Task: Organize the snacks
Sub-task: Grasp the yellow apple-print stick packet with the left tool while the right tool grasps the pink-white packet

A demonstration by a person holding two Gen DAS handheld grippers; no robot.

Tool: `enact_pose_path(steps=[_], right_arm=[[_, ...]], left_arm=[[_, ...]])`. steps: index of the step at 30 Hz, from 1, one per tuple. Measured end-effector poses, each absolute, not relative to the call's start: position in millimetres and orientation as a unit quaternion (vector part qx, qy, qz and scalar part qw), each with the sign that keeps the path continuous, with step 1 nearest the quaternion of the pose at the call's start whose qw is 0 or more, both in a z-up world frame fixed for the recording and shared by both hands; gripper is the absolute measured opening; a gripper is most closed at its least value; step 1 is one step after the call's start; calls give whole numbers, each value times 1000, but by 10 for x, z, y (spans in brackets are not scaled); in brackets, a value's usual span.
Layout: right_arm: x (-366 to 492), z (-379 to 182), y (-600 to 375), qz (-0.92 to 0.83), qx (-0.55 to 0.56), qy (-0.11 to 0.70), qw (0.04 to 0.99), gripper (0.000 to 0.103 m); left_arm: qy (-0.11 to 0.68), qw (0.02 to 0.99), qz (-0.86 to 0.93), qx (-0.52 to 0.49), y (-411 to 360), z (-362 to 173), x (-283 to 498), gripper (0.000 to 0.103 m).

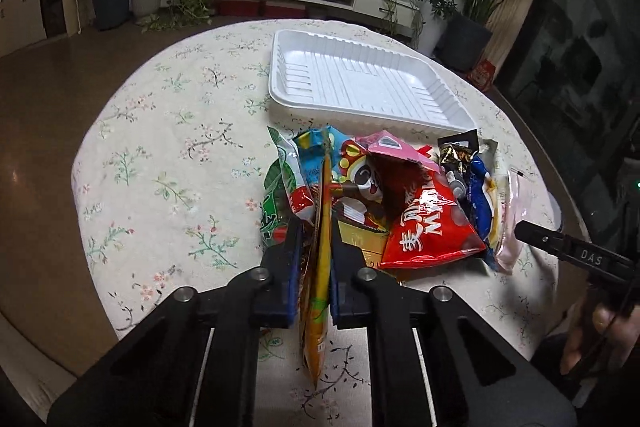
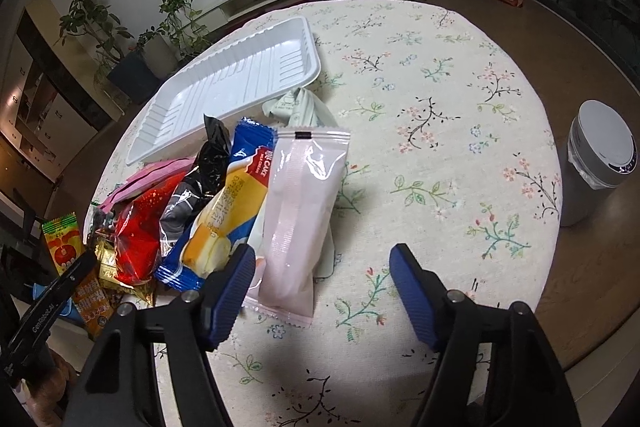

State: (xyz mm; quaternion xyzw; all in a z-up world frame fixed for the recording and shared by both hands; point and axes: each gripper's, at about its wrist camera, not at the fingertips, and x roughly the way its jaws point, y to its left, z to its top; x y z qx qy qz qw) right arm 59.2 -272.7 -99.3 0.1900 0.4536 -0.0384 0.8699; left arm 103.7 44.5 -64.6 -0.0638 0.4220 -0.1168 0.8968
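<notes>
A pile of snack packets (image 1: 400,203) lies on the round table in front of a white plastic tray (image 1: 360,79), which holds nothing. My left gripper (image 1: 316,231) is shut on an orange-yellow packet (image 1: 318,287), held edge-on at the pile's near left side. In the right wrist view the same packet (image 2: 76,275) shows at far left. My right gripper (image 2: 322,267) is open, low over the table at the pile's right end. A pale pink packet (image 2: 298,215) lies between its fingers, next to a blue and yellow cake packet (image 2: 228,211). The tray (image 2: 224,83) lies behind.
The table has a floral cloth (image 2: 440,131). A red packet (image 1: 432,223), a black packet (image 2: 208,163) and a pale green packet (image 2: 304,107) are in the pile. A white bin (image 2: 600,163) stands on the floor at right. Plants and a TV cabinet stand behind.
</notes>
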Motion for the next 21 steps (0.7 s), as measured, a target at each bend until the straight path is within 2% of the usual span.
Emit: enact_pose_path(steps=[2,4,13,19,21], right_arm=[[599,-982,-2725,-32,190,449,873,64],[611,-970,-2700,-28,183,445,876,62],[693,-951,-2674,-42,176,434,883,62],[829,-1069,-2726,-20,220,448,866,61],[844,-1096,-2720,-20,215,451,866,51]], left_arm=[[423,895,-123,-68,459,-642,1030,9],[421,895,-128,-74,472,-625,1005,9],[403,893,-153,-129,706,-493,907,8],[403,890,-161,-138,751,-494,874,7],[408,888,-158,-139,768,-527,879,6]])
